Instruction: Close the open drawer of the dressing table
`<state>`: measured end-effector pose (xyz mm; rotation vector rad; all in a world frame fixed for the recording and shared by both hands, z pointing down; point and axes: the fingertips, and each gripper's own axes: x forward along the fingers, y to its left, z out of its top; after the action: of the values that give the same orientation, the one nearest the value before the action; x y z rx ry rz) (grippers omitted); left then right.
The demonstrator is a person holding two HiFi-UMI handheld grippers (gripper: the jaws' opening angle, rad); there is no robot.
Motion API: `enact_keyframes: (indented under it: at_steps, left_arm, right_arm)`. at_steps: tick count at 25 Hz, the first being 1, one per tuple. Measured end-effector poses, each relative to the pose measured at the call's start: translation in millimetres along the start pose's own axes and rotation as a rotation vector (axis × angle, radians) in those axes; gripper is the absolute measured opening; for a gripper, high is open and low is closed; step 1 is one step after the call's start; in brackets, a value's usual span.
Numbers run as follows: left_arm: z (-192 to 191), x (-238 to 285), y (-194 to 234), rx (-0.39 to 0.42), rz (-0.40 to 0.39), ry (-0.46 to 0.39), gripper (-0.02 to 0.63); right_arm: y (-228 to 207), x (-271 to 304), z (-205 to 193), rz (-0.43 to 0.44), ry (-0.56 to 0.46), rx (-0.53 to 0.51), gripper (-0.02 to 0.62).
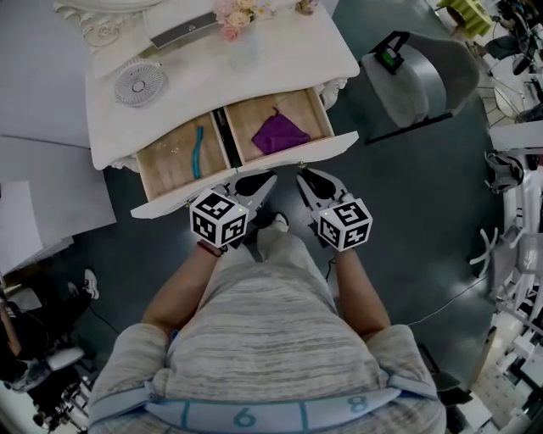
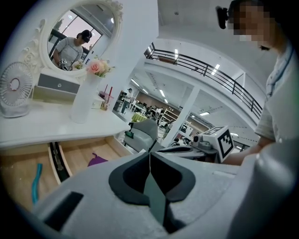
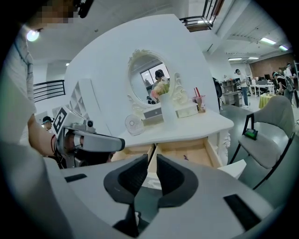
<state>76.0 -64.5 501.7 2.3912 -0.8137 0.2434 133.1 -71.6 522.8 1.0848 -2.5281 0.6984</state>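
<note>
The white dressing table [image 1: 254, 68] has its wide drawer [image 1: 254, 169] pulled out toward me. Its left compartment holds a teal item [image 1: 198, 151] and its right one a purple cloth [image 1: 279, 134]. Both grippers hover just in front of the drawer's white front panel. My left gripper [image 1: 259, 180] is shut and empty, its jaws pressed together in the left gripper view [image 2: 150, 154]. My right gripper [image 1: 305, 176] sits beside it, shut with only a thin slit at the tips [image 3: 152, 158] and nothing between them. I cannot tell whether either one touches the panel.
On the tabletop stand a small round fan [image 1: 138, 82], a vase of pink flowers [image 1: 237, 21] and an oval mirror [image 2: 77, 42]. A grey chair [image 1: 416, 76] stands to the right of the table. My own feet are on the dark floor below the grippers.
</note>
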Motion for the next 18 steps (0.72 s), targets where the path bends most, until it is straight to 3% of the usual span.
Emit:
enact_keyframes:
  at_steps: [5,18]
  left_arm:
    - [-7.9,2.2,12.9,-0.025,0.022,0.014,0.020]
    - [-29.2,23.4,31.2,-0.079,0.025,0.052,0.020]
  right_arm:
    - [-15.7,10.5,-14.7,-0.030,0.031,0.012,0.068]
    - [-54.9,41.4,-66.5,-0.124,0.168,0.007,0.110]
